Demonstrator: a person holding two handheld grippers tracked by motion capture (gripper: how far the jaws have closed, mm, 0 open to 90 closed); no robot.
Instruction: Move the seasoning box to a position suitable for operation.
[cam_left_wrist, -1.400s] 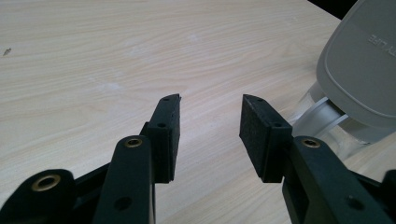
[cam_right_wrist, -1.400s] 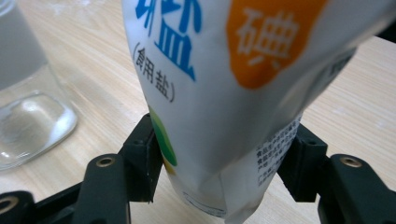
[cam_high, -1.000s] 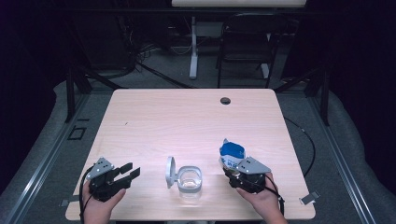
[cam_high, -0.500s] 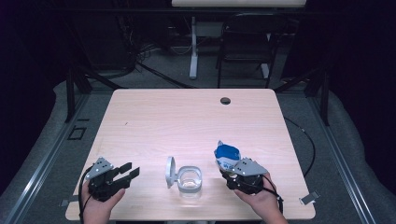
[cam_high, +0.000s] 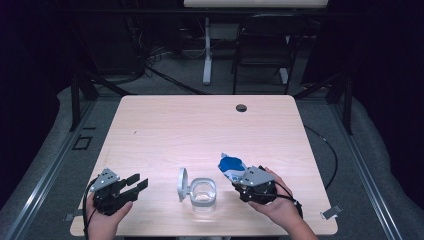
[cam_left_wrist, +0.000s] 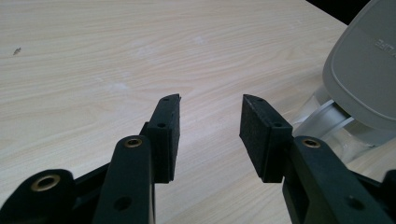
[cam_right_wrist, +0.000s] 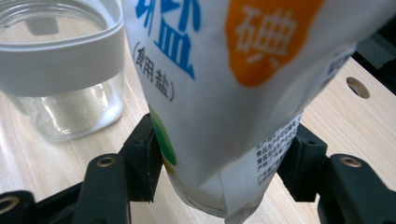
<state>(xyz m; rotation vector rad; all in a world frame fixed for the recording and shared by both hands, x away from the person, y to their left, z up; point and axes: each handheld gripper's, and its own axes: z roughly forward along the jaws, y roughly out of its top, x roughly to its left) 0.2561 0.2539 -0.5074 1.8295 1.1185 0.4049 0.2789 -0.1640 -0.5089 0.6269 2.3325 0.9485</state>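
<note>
Gripping a white bag of salt near its lower end, my right claw is holding it clamped between both jaws, the bag's long axis running up and away from my jaws and tipping toward the jar. Seen from the high view, the bag is sticking out ahead of that claw, its blue top leaning to my left. The open glass jar is sitting just to the left of my right claw, close beside the bag but not touching it, its grey hinged lid standing up on the far side from my right claw. That sideways gap to the jar's mouth is what I judge the pour depends on: the bag's top needs to come over the rim. My left claw is resting open and empty, well to the left of the jar, its jaws pointing toward the lid. My right hand is the nearer one.
</note>
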